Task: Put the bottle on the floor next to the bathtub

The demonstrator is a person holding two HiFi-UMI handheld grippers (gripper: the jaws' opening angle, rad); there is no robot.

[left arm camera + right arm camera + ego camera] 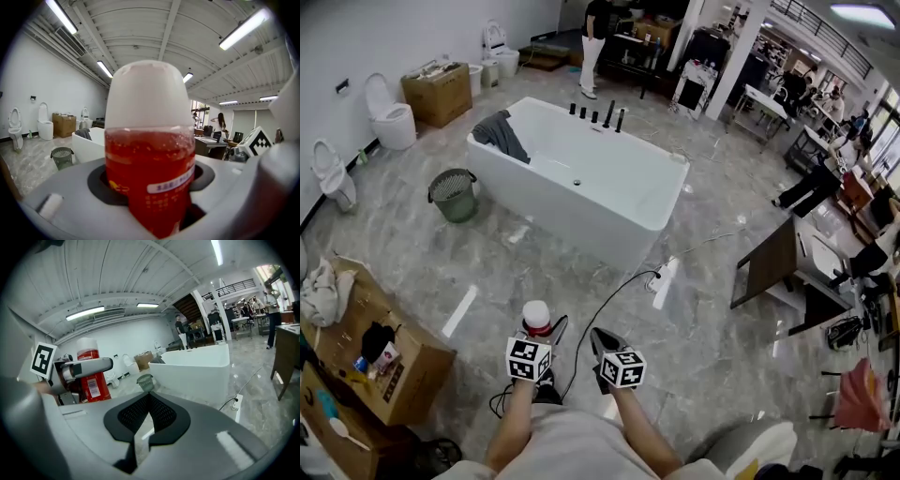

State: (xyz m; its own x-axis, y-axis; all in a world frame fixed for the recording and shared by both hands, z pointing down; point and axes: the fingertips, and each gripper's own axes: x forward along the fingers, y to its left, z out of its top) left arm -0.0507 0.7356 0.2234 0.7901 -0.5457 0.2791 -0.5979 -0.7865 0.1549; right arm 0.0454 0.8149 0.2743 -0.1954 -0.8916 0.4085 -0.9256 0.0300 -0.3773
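The left hand-held gripper [540,337] is clamped on the bottle [149,159]. The wide-set jaws grip the lower body of the bottle. The bottle stands upright, holds red liquid and has a white cap [536,313]. It is carried in the air above the floor [487,272], well apart from the bathtub [581,178].

The right hand-held gripper [146,404] is just beside the left one. Its jaws are together with nothing between them.

A black cable [605,314] runs across the floor from below the hand-held grippers to a white power strip [664,281] near the bathtub. A grey cloth [502,134] hangs over the bathtub rim. A green waste basket [454,194] stands beside that end of the bathtub. An open cardboard box [380,366] sits at the left.
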